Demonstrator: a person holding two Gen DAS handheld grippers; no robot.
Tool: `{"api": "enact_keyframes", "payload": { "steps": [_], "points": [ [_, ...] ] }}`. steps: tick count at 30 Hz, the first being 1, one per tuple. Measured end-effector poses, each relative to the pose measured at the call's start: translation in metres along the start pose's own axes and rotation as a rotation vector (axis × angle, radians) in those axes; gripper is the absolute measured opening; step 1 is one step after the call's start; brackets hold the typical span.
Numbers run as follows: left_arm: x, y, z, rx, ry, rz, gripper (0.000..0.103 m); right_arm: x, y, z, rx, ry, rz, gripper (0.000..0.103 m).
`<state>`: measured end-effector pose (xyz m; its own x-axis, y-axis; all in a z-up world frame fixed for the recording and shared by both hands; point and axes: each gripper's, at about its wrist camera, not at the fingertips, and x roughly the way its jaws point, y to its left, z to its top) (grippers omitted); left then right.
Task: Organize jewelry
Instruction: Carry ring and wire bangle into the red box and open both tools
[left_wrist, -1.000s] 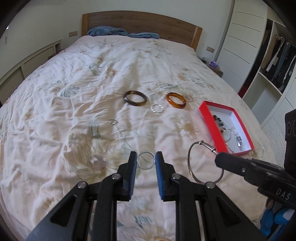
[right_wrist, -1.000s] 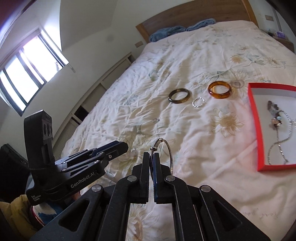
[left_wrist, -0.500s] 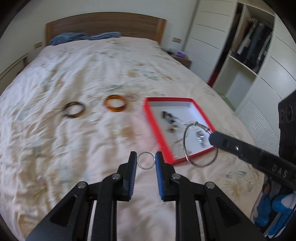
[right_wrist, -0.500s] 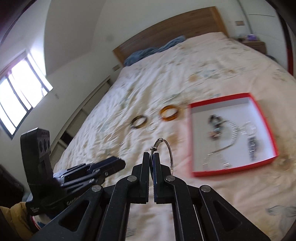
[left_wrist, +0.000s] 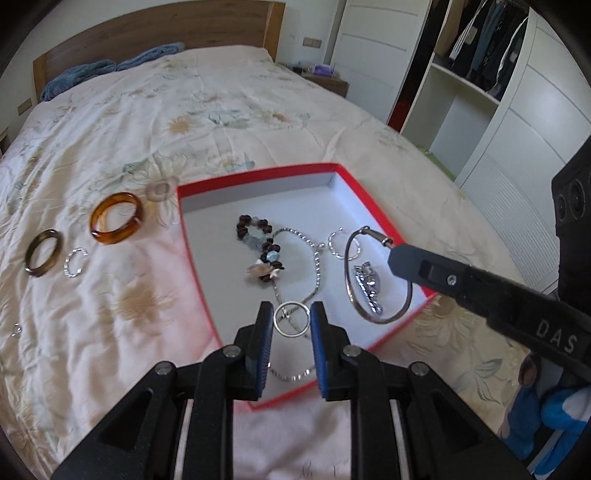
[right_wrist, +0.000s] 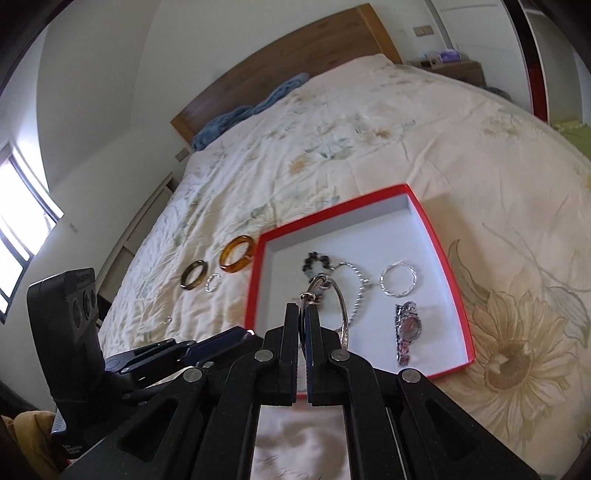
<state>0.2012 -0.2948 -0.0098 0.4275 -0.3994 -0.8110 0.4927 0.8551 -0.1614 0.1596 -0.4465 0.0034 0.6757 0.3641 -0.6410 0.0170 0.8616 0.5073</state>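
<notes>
Left wrist view: the left tongs (left_wrist: 291, 325) are closed down to ring-width on a thin silver ring (left_wrist: 291, 319), pinched edge to edge between the blue pads, hanging over the near end of the red jewelry box (left_wrist: 373, 206). The right tongs (left_wrist: 397, 254) come in from the right, holding a big wire bangle (left_wrist: 376, 275) by its clasp end, also over the box. Already inside: a beaded bracelet (left_wrist: 260, 245), a silver chain (left_wrist: 316, 271), a twisted silver hoop (left_wrist: 341, 242). Still out on the bed (left_wrist: 229, 99): an amber bangle (left_wrist: 117, 218), a dark brown bangle (left_wrist: 43, 253), a small silver ring (left_wrist: 76, 262).

Right wrist view: the right tongs (right_wrist: 303, 314) are squeezed nearly shut on the wire bangle (right_wrist: 340, 306), which sticks up over the box's white floor, next to a wristwatch (right_wrist: 408, 326).

What worries me: that ring is held only by its rim, so any twist could pop it out sideways, and if it lands on the near wall it bounces into the floral quilt, where it'd be a pain to spot. The bangle might also snag the chain on release.
</notes>
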Motion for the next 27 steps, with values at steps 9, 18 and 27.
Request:
{"api": "enact_keyframes", "payload": {
  "steps": [9,18,27],
  "points": [
    [0.042,-0.003,-0.001,-0.003,0.048,0.016,0.019,0.020,-0.036,-0.007,0.067,0.019,0.008,0.003],
    [0.055,-0.006,-0.009,-0.013,0.069,0.040,0.019,0.015,-0.064,-0.010,0.090,0.014,-0.061,0.003],
    [0.059,-0.006,-0.010,-0.006,0.075,0.077,0.020,0.019,-0.076,-0.019,0.089,0.049,-0.141,0.007]
  ]
}}
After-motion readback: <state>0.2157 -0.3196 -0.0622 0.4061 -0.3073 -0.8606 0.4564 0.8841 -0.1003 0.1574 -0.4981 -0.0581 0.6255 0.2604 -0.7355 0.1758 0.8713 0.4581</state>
